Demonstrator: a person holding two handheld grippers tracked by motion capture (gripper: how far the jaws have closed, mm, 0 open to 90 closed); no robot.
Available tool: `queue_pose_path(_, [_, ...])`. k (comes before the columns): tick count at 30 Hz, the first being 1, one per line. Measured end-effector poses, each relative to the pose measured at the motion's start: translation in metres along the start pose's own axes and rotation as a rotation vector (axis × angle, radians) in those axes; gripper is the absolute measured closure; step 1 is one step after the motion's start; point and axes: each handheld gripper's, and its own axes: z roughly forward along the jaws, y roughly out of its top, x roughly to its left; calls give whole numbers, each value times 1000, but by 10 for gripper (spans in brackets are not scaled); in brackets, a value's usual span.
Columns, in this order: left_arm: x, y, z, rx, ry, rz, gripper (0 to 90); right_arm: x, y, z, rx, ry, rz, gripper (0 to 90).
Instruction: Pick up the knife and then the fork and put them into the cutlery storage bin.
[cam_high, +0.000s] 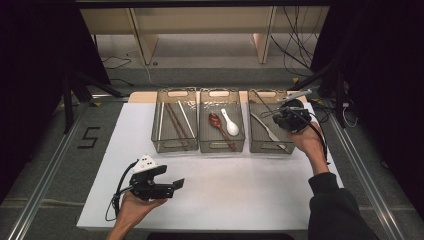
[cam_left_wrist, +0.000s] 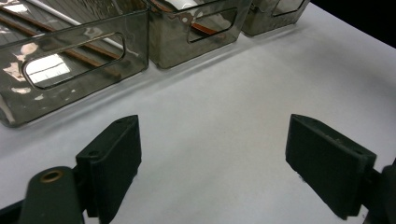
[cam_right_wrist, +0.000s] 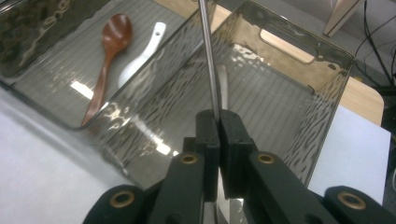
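Note:
My right gripper (cam_high: 282, 107) hovers over the right bin (cam_high: 270, 148), shut on a thin metal utensil (cam_high: 295, 94) that sticks out past its fingertips. In the right gripper view the jaws (cam_right_wrist: 218, 114) pinch this utensil (cam_right_wrist: 208, 51) edge-on above the bin's ribbed floor (cam_right_wrist: 280, 107). Another metal utensil (cam_high: 267, 130) lies in that bin. The middle bin (cam_high: 221, 148) holds a brown wooden spoon (cam_high: 218, 126) and a white spoon (cam_high: 230, 122). Chopsticks (cam_high: 176, 125) lie in the left bin (cam_high: 172, 146). My left gripper (cam_high: 175, 185) stands open above the white table, with nothing between its fingers (cam_left_wrist: 212, 135).
The three clear bins stand side by side at the far edge of the white tabletop (cam_high: 240, 190). In the left gripper view their front walls (cam_left_wrist: 70, 56) lie ahead and to the left. Cables and table legs lie on the floor beyond.

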Motion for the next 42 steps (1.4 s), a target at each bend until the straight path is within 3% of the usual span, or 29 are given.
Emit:
queue_pose_path(10, [-1, -7, -2, -12, -5, 5, 177, -14, 4, 23, 20, 7, 85, 880])
queue_pose_path(20, [-1, -9, -1, -12, -10, 5, 175, -15, 1, 47, 107, -12, 133, 863])
queue_pose_path(22, [-1, -9, -1, -11, -10, 1, 174, -17, -2, 51, 105, -10, 158, 755])
queue_pose_path(23, [-1, -9, -1, -13, -11, 1, 174, -18, -2, 52, 106, -2, 172, 657])
queue_pose_path(24, [-1, -9, -1, -13, -11, 0, 173, -17, -2, 53, 113, 3, 183, 629])
queue_pose_path(36, [1, -9, -4, -32, -13, -13, 168, -4, -3, 33, 40, 52, 175, 471])
queue_pose_path(42, [3, -10, -4, -37, -16, -20, 166, 8, -14, 11, -47, 101, 190, 378])
